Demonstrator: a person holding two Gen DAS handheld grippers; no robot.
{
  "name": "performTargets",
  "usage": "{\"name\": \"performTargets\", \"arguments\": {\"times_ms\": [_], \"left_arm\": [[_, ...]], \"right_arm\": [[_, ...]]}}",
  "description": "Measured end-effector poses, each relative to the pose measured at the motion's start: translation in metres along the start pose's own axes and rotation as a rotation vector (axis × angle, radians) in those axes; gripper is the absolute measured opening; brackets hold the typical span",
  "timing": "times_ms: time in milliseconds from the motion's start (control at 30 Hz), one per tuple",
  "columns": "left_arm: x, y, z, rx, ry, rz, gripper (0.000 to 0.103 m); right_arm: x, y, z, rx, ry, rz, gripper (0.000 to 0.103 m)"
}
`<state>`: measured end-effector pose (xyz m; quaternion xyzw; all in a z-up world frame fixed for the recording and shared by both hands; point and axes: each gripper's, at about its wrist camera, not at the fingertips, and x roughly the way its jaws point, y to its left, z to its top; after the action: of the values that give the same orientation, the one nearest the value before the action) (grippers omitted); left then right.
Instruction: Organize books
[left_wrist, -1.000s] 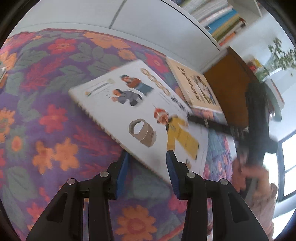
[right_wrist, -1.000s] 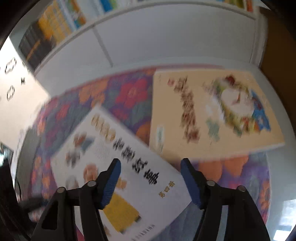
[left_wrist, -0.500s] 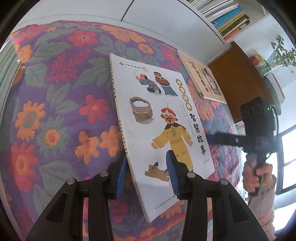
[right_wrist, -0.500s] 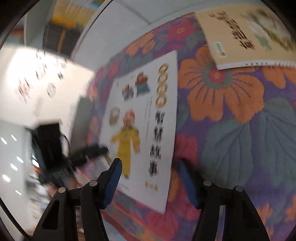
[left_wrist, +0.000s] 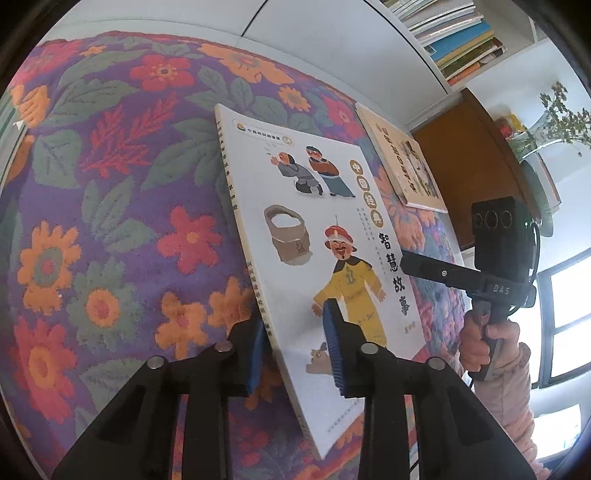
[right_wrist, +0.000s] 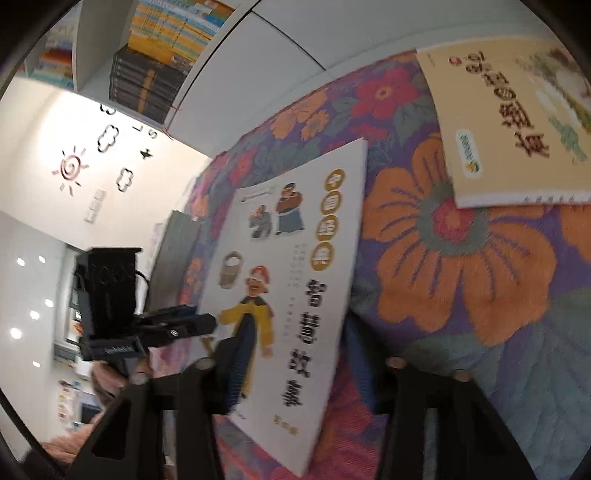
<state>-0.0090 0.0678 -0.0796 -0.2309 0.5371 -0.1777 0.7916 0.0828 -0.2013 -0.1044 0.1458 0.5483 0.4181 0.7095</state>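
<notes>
Left wrist view: white picture book (left_wrist: 325, 236) is clamped by left claw (left_wrist: 295, 354) and straddled by the closing right claw (right_wrist: 291, 365), beige book (left_wrist: 406, 166) lying near the floral tabletop's (left_wrist: 110, 221) far edge.

Pretty loud floral cloth (left_wrist: 110, 229) covers the surface. Past its far corner there's a brown wooden cabinet (left_wrist: 476, 162), with a leafy plant (left_wrist: 561, 122) just beyond.

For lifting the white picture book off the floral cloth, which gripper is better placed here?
Left, probably. The left gripper is already shut on the white picture book at its spine edge, tilting it up off the floral cloth. The right gripper has just been closing around the opposite edge; whether it grips is unclear.
</notes>
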Motion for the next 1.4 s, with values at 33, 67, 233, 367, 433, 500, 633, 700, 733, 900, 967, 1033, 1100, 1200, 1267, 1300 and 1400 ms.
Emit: {"name": "performTargets", "arguments": {"times_ms": [33, 67, 233, 367, 433, 500, 633, 700, 733, 900, 967, 1033, 1100, 1200, 1267, 1300, 1400], "left_arm": [[0.000, 0.001, 0.001, -0.003, 0.000, -0.004, 0.028], [0.000, 0.002, 0.002, -0.007, -0.001, -0.010, 0.027], [0.003, 0.001, 0.005, -0.007, -0.002, 0.006, 0.025], [0.004, -0.004, 0.005, 0.017, -0.009, 0.038, 0.026], [0.004, -0.004, 0.005, 0.017, -0.012, 0.035, 0.026], [0.003, -0.001, 0.005, 0.008, -0.012, 0.024, 0.025], [0.004, -0.003, 0.006, 0.013, -0.005, 0.039, 0.025], [0.005, -0.011, 0.008, 0.022, 0.002, 0.080, 0.025], [0.005, -0.014, 0.008, 0.029, 0.006, 0.101, 0.025], [0.002, -0.022, 0.007, 0.057, 0.034, 0.141, 0.024], [0.001, -0.026, 0.005, 0.078, 0.041, 0.160, 0.024], [-0.001, -0.031, 0.003, 0.099, 0.040, 0.176, 0.025], [-0.005, -0.037, 0.000, 0.124, 0.033, 0.192, 0.025], [-0.016, -0.044, -0.002, 0.152, 0.016, 0.191, 0.025], [-0.025, -0.048, -0.003, 0.165, 0.006, 0.172, 0.026], [-0.030, -0.049, -0.003, 0.170, 0.002, 0.169, 0.026], [-0.043, -0.050, -0.005, 0.185, -0.022, 0.181, 0.026]], "right_arm": [[0.000, -0.003, 0.000, 0.001, -0.004, 0.005, 0.034], [-0.001, -0.007, 0.000, 0.011, -0.008, 0.010, 0.028], [-0.003, -0.025, -0.001, 0.040, -0.013, 0.078, 0.016], [-0.002, -0.025, 0.001, 0.033, 0.002, 0.088, 0.016], [0.000, -0.022, 0.002, 0.026, 0.003, 0.085, 0.016], [0.001, -0.020, 0.003, 0.029, 0.000, 0.076, 0.016], [0.001, -0.014, 0.001, 0.038, -0.019, 0.033, 0.016], [-0.001, -0.006, -0.002, 0.024, -0.032, -0.018, 0.016], [-0.001, -0.002, -0.002, 0.011, -0.034, -0.044, 0.016], [-0.010, 0.015, -0.014, 0.007, -0.029, -0.085, 0.017], [-0.014, 0.020, -0.019, 0.009, -0.030, -0.069, 0.017], [-0.019, 0.029, -0.024, -0.006, -0.037, -0.065, 0.017], [-0.024, 0.040, -0.028, -0.029, -0.048, -0.073, 0.017], [-0.031, 0.052, -0.031, -0.047, -0.056, -0.079, 0.017], [-0.036, 0.060, -0.032, -0.064, -0.071, -0.096, 0.017], [-0.039, 0.063, -0.033, -0.067, -0.086, -0.101, 0.017], [-0.043, 0.072, -0.035, -0.078, -0.096, -0.094, 0.017]]}}
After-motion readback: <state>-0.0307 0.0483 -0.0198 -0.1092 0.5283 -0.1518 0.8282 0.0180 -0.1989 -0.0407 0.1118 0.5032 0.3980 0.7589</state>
